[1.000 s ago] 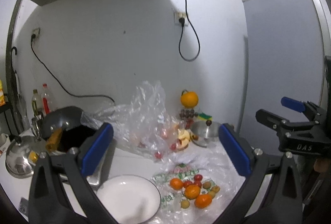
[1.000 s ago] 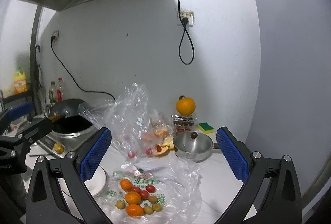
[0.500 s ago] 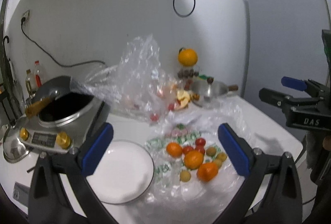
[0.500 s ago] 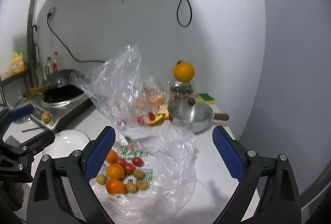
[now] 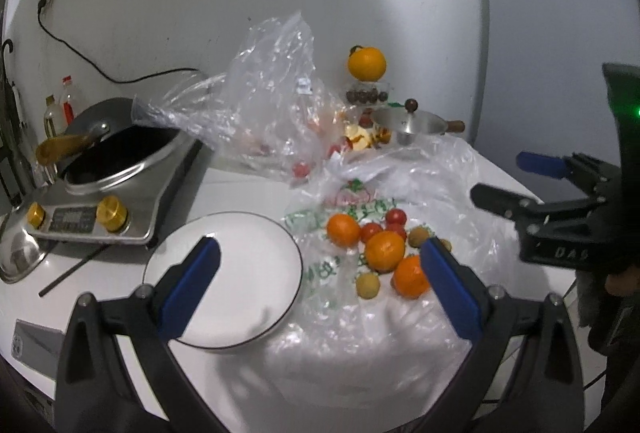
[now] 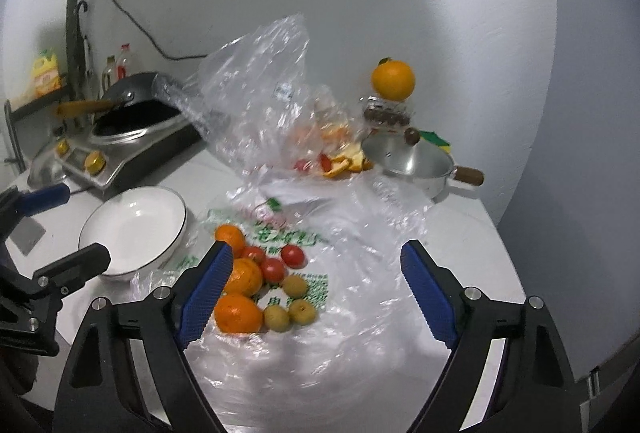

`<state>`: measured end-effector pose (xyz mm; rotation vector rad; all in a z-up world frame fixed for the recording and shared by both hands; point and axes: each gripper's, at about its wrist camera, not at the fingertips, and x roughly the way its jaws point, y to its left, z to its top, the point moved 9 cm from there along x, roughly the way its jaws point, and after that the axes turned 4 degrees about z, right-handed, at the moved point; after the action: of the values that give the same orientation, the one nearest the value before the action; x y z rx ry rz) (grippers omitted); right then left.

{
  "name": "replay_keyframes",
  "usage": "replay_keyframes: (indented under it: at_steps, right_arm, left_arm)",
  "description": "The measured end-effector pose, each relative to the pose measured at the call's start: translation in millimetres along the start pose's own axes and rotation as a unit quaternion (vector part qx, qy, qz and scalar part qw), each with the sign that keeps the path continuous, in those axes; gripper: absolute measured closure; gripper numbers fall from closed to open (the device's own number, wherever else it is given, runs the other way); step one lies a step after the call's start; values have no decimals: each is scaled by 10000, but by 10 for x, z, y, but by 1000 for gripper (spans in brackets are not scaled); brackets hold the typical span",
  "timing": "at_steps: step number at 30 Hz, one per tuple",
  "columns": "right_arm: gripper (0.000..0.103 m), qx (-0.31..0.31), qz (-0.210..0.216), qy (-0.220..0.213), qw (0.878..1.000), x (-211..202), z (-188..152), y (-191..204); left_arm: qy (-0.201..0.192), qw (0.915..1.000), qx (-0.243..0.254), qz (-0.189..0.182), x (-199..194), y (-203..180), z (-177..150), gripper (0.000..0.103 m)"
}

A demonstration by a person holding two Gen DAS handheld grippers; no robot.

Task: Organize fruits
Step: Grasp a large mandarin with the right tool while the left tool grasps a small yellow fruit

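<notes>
- A kitchen counter in white: we look along two hand-held grippers at a pile of fruit lying on a flattened printed plastic bag.
- Our left gripper hangs above the counter with its blue pads spread wide and nothing between them; one pad sits over the white plate, the other over the edge of the fruit.
- Our right gripper has just been closing a little, yet its jaws are plainly apart, with only plastic film and counter in the gap, nothing pinched.
- The fruit pile lies just right of the plate: three oranges, several small red tomatoes and a few small yellow-brown fruits.
- The pieces are round, so we can give no pointing direction for any one of them; the cluster as a whole runs lengthwise from the far orange by the bag's green print toward the near orange closest to us.
- In the right wrist view the left blue pad of our right gripper overlaps the two nearer oranges; whether it touches them we cannot tell.
- Behind, a crumpled clear bag stands upright, holding more fruit.
- A lone orange sits atop a small container against the wall, beside a steel saucepan whose handle points right.
- At far left, a wok rests on a cooker.
</notes>
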<state>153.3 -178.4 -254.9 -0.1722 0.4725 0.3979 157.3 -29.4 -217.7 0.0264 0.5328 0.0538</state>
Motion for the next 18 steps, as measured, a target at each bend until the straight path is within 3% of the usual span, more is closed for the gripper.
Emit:
replay_keyframes:
  at_steps: [5, 10, 13, 18]
  right_arm:
    - [23, -141, 154, 256, 9995, 176, -142, 183]
    - [24, -133, 234, 524, 9983, 384, -310, 295]
    - [25, -139, 252, 659, 9974, 486, -388, 324]
    - [29, -213, 298, 824, 9959, 636, -503, 383]
  left_arm:
    - [37, 10000, -51, -37, -20, 81, -101, 2]
    - [94, 9999, -72, -60, -27, 131, -187, 3]
    - [159, 9998, -73, -63, -19, 155, -242, 11]
    - [274, 9995, -127, -47, 24, 171, -325, 12]
